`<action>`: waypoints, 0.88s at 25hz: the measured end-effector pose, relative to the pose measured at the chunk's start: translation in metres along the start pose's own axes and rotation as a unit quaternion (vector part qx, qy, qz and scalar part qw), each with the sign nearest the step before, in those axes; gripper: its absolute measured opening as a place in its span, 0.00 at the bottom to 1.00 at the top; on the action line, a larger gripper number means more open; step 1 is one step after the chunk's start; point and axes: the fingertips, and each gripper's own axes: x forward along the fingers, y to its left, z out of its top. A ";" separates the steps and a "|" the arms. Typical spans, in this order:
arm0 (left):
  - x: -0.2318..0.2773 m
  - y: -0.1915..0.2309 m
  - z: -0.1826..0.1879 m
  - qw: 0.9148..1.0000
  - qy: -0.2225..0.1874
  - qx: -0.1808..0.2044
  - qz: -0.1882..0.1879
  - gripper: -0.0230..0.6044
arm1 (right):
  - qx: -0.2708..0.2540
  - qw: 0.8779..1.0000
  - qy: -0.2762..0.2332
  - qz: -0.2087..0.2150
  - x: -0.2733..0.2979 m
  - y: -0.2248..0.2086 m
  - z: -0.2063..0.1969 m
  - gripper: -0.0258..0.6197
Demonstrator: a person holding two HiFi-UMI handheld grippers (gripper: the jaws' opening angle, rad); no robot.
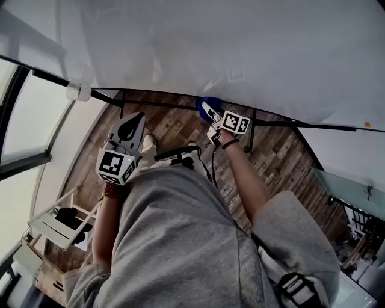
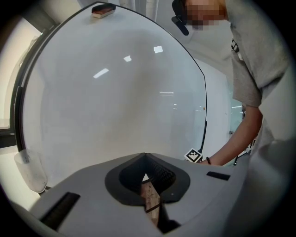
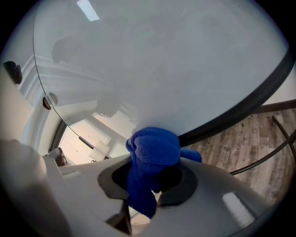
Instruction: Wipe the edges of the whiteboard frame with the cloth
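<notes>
The whiteboard point(image 1: 240, 48) fills the top of the head view, and its dark frame point(image 1: 325, 126) runs along the lower edge. My right gripper point(image 1: 212, 114) is shut on a blue cloth point(image 1: 204, 107) that presses against that lower frame edge. In the right gripper view the cloth point(image 3: 155, 148) bunches out of the jaws against the black frame point(image 3: 240, 109). My left gripper point(image 1: 131, 123) hangs lower left of the cloth, away from the board. Its jaws point(image 2: 145, 171) are shut with nothing between them.
A board eraser point(image 2: 102, 9) sits on the far frame edge. A white cylinder point(image 1: 78, 91) sits on the frame at left. The black stand legs point(image 1: 180, 153) cross the wooden floor point(image 3: 259, 139) below the board. A white rack point(image 1: 54, 225) stands lower left, a glass panel point(image 1: 349, 186) at right.
</notes>
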 end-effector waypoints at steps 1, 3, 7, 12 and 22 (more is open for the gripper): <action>-0.002 0.002 0.000 1.000 0.000 0.000 -0.001 0.05 | 0.002 1.000 -0.002 0.000 0.003 0.002 -0.001 0.22; -0.006 0.005 0.000 1.000 0.001 0.001 -0.002 0.05 | 0.006 1.000 -0.006 0.004 0.005 0.006 -0.003 0.22; -0.008 0.012 0.004 1.000 -0.004 -0.004 0.005 0.05 | 0.011 1.000 -0.009 0.009 0.007 0.012 -0.003 0.22; -0.008 0.012 0.002 1.000 -0.003 -0.006 0.003 0.05 | 0.005 1.000 0.002 0.007 0.013 0.017 -0.006 0.22; -0.011 0.026 0.001 1.000 -0.003 -0.015 0.008 0.05 | 0.000 1.000 0.012 0.016 0.035 0.036 -0.016 0.22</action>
